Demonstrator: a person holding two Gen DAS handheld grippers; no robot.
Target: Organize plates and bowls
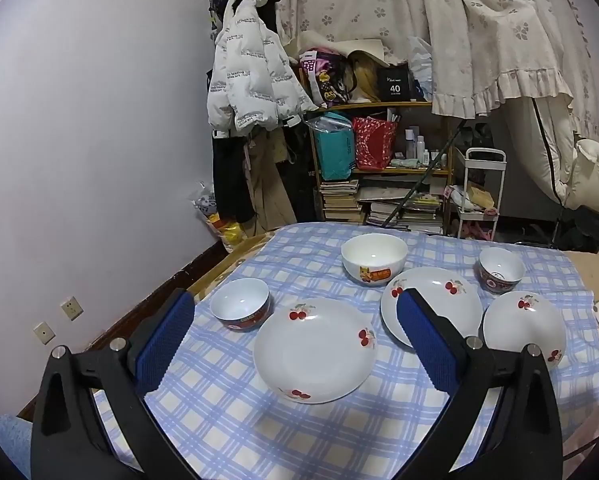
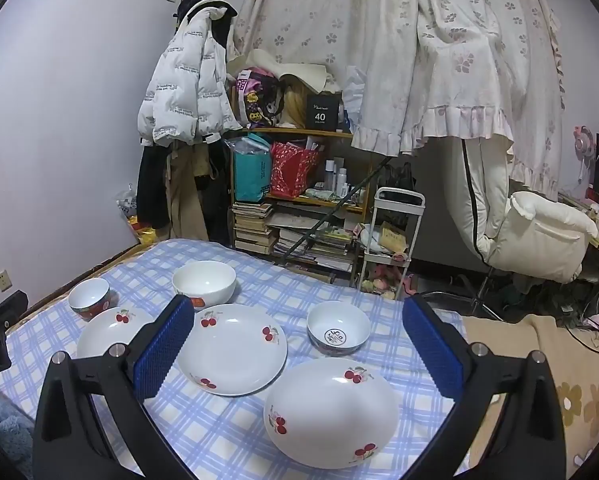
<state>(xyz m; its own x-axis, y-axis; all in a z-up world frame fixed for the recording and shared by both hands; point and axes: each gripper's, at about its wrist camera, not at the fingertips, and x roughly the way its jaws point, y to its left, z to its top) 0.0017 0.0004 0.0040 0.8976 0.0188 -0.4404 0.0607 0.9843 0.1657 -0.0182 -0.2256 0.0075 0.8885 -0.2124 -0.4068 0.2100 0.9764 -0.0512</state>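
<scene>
Three white cherry-print plates lie on the blue checked cloth: a left plate (image 1: 315, 350) (image 2: 111, 332), a middle plate (image 1: 431, 304) (image 2: 233, 354) and a right plate (image 1: 523, 326) (image 2: 331, 412). A large white bowl (image 1: 374, 258) (image 2: 204, 282) stands at the back. A small red-rimmed bowl (image 1: 240, 308) (image 2: 89, 298) stands at the left and another small bowl (image 1: 501, 270) (image 2: 338, 330) at the right. My left gripper (image 1: 295, 316) is open and empty above the left plate. My right gripper (image 2: 299, 320) is open and empty above the middle and right plates.
The checked cloth (image 1: 259, 420) covers a low surface beside the wall. Behind it stand a cluttered bookshelf (image 2: 299, 208), a small white cart (image 2: 391, 240) and a hanging white jacket (image 1: 251, 80). A white chair (image 2: 539, 232) is at the right.
</scene>
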